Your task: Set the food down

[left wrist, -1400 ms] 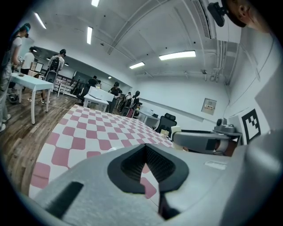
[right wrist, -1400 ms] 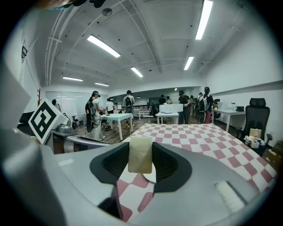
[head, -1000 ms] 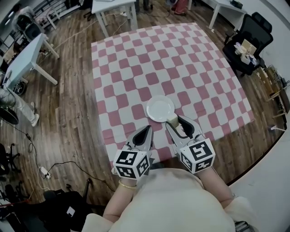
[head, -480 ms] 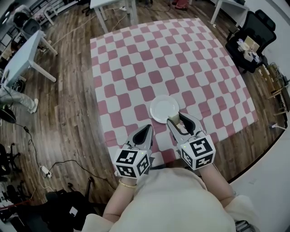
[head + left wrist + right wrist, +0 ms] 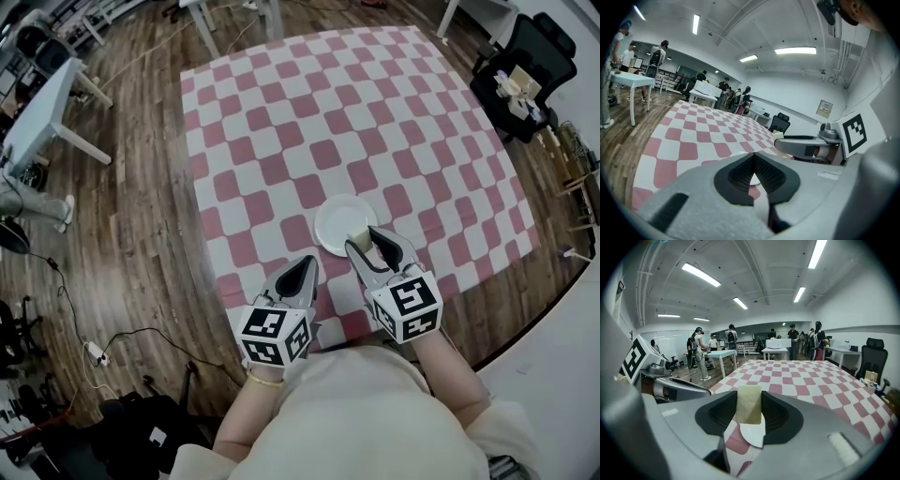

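Observation:
A pale beige block of food (image 5: 749,404) is clamped between the jaws of my right gripper (image 5: 369,237), which is shut on it. In the head view the food (image 5: 360,237) hangs over the near right rim of a small white plate (image 5: 342,222) on the pink-and-white checked tablecloth (image 5: 309,122). Below the block, the right gripper view shows the plate (image 5: 753,435). My left gripper (image 5: 302,272) is shut with nothing in it, over the cloth's near edge to the left of the plate; its jaws meet at the tips (image 5: 753,165).
The checked table is bare apart from the plate. Wooden floor surrounds it. White tables (image 5: 42,108) stand at the far left, a black office chair (image 5: 525,70) with items on it at the right. Cables and a power strip (image 5: 92,354) lie on the floor at left.
Both grippers have moved forward and down towards the table. The food block has come from the plate's near edge to over its rim.

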`<state>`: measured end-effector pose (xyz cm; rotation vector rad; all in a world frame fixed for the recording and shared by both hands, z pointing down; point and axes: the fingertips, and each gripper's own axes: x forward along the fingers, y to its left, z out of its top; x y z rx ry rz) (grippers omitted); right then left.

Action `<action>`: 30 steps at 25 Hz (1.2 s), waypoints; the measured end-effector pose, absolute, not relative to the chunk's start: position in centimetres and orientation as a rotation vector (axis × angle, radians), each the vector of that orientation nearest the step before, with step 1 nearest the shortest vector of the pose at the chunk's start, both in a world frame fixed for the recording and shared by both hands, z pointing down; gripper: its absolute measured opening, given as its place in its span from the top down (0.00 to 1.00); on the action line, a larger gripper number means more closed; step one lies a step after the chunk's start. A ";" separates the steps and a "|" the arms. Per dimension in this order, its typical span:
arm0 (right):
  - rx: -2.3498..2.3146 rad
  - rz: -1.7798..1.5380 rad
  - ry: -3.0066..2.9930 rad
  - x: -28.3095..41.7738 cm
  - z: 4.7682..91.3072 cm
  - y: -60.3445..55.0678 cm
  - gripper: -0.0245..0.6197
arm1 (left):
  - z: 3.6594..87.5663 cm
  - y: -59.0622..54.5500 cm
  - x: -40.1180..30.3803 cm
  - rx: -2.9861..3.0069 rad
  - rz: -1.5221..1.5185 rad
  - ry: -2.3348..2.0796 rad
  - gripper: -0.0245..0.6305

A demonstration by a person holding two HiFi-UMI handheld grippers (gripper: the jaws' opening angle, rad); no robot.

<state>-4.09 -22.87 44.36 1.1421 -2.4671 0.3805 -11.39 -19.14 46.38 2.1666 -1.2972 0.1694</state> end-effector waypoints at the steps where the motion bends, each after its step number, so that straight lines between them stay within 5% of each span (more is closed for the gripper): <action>1: 1.141 0.383 -2.462 -4.2 44.7 -23.1 0.70 | 46.6 -19.3 -11.5 2.166 0.174 -1.294 0.96; 30: 1.104 0.469 -2.286 -4.7 53.1 -28.2 0.70 | 51.6 -23.0 -12.1 2.113 0.248 -1.245 0.96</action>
